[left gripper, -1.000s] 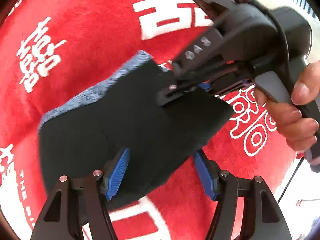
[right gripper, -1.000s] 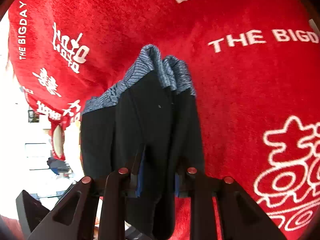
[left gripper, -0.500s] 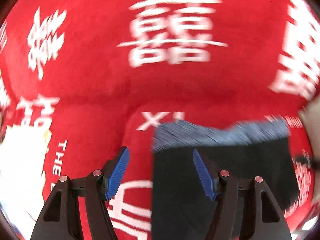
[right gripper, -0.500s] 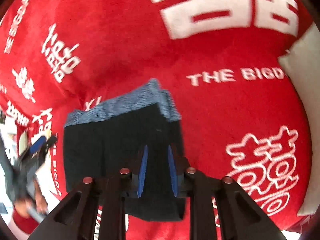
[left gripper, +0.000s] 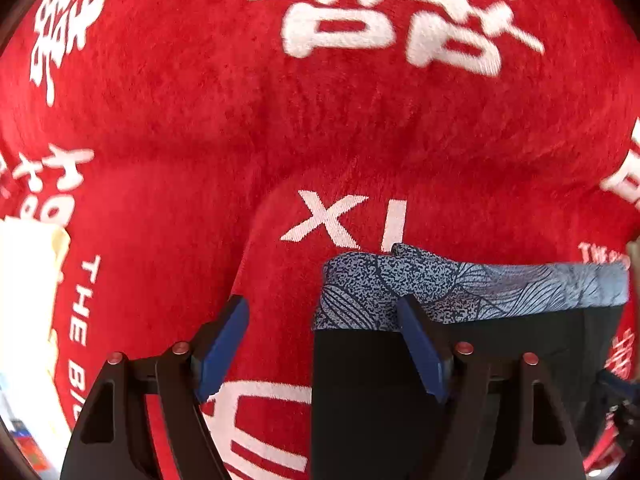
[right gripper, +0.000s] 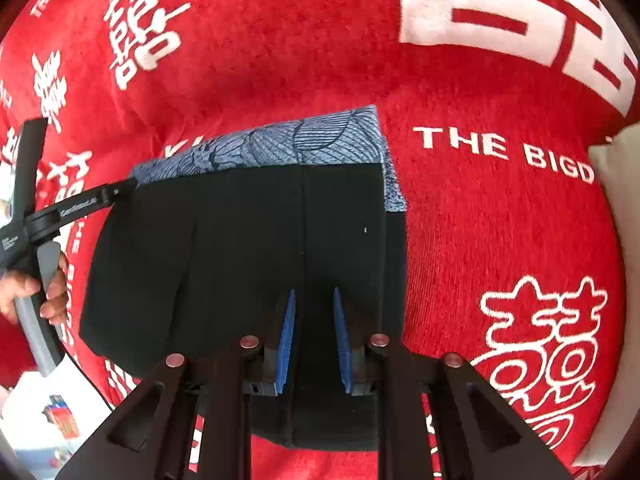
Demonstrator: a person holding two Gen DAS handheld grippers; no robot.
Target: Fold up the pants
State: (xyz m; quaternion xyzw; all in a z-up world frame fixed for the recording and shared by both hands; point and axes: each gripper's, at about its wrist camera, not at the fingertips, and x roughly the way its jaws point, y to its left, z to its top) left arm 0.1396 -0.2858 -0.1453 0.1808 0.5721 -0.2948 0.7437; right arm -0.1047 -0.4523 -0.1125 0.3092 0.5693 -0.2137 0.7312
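The black pants [right gripper: 240,248] with a blue patterned waistband [right gripper: 280,144] lie folded flat on the red blanket. In the left wrist view the pants [left gripper: 360,392] fill the lower right, waistband [left gripper: 480,284] on top. My left gripper [left gripper: 324,352] is open and empty, straddling the pants' left edge. My right gripper [right gripper: 312,340] is partly open over the near part of the pants, its blue pads [right gripper: 286,340] a small gap apart, not pinching cloth. The left gripper's tip [right gripper: 80,204] shows at the waistband's left corner.
The red blanket [left gripper: 320,120] with white characters and lettering covers the whole surface and bulges in soft folds. A pale cushion [right gripper: 616,208] lies at the right edge. A white floor with small items [right gripper: 52,420] shows at the lower left.
The right gripper lowered the hanging pants flat onto the blanket and opened slightly. The left gripper swung away from the cloth to the pants' left edge, still open.
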